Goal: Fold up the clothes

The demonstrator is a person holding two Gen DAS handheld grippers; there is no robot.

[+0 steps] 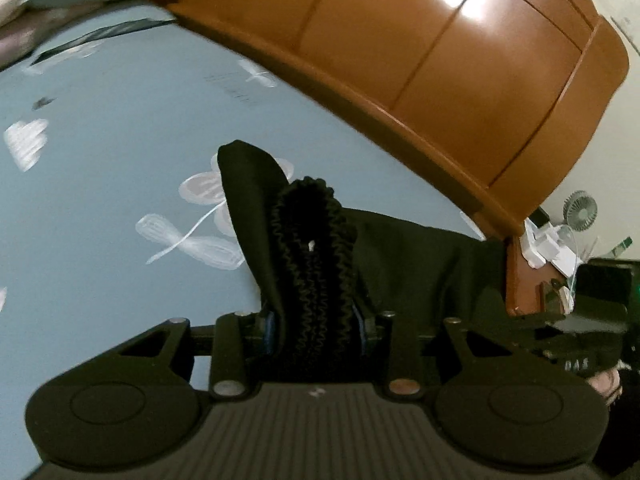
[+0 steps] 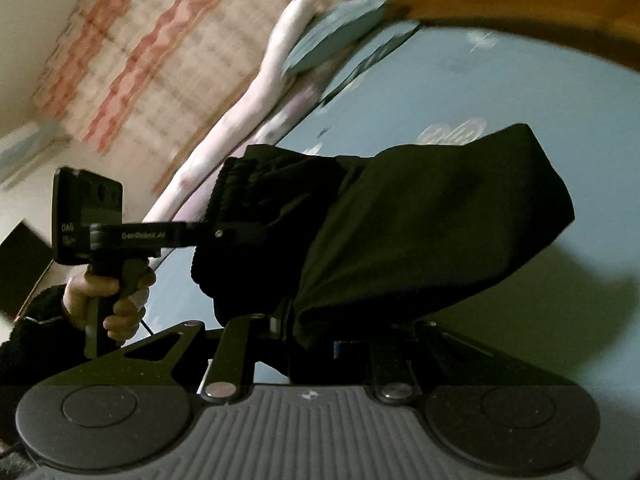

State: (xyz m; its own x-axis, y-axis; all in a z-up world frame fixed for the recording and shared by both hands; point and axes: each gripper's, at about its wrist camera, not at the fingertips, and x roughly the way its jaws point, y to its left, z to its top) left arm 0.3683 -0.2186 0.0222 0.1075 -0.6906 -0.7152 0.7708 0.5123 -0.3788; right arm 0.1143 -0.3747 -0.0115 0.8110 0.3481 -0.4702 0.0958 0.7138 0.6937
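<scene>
Pale blue bed sheet (image 1: 100, 208) printed with white flowers fills the left half of the left wrist view; an orange-brown wooden headboard (image 1: 420, 64) arcs across the upper right. At the right edge a small fan (image 1: 580, 206) stands among white items. The left hand-held gripper (image 1: 316, 324) sits at lower centre, clenched on the ruffled elastic waistband of a black garment (image 1: 420, 264). The waistband stands upright between the jaws, and the cloth spreads to the right, off the sheet, toward the right hand-held gripper (image 1: 580, 344) at the right edge; that end is too dark to read there.

Right wrist view: the same sheet (image 2: 520, 80) occupies the right side, with a folded blue cover (image 2: 344, 28) and a pale pink bolster (image 2: 248, 112) at upper centre and a patterned curtain (image 2: 132, 60) at upper left. The right hand-held gripper (image 2: 316, 344) at lower centre grasps a bunched fold of the black garment (image 2: 440, 216), which hangs raised above the sheet. At centre left the left hand-held gripper (image 2: 218, 234) bites the waistband edge; a hand (image 2: 108, 296) in a dark sleeve grips its handle. The garment spans both tools across the middle of the frame.
</scene>
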